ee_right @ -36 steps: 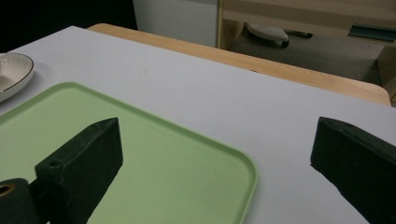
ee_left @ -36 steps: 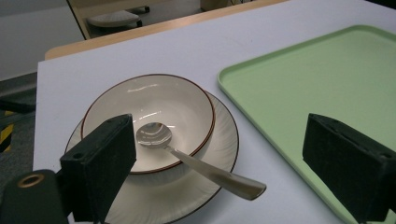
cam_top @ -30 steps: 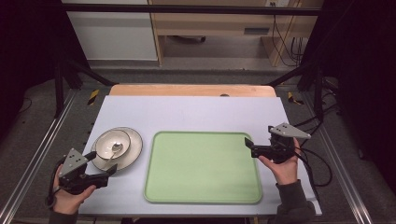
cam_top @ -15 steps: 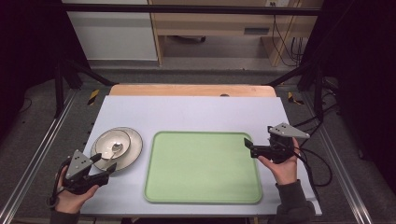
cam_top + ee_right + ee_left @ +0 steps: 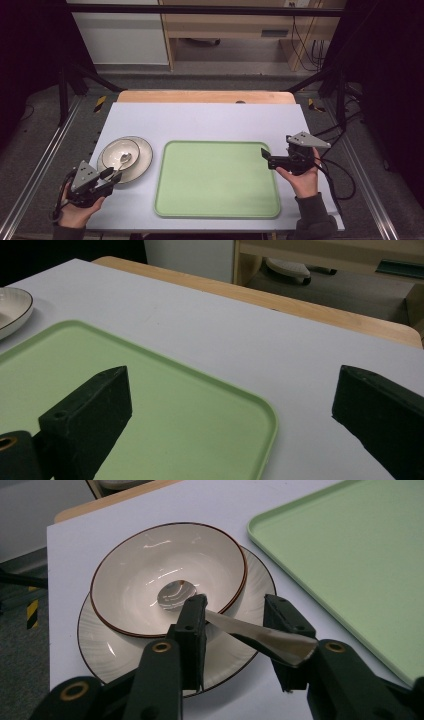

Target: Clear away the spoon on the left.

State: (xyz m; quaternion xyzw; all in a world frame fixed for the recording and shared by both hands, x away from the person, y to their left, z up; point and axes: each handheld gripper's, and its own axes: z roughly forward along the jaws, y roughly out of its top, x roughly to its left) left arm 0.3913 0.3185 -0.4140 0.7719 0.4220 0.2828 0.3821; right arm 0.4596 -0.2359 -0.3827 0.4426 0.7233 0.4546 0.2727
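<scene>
My left gripper (image 5: 235,625) has just been closing its jaws around the flat metal spoon (image 5: 220,615) handle, which lies between them, not yet clearly pinched; earlier they stood wider. The spoon rests in a glossy cream bowl (image 5: 150,565) on a ribbed round plate (image 5: 100,645). My right gripper (image 5: 230,405) hangs spread over the smooth green tray (image 5: 165,405).

Left gripper (image 5: 111,175) low at the near left, jaws just closing, not yet tight. Right gripper (image 5: 265,156) held level at the right, jaws wide apart.
</scene>
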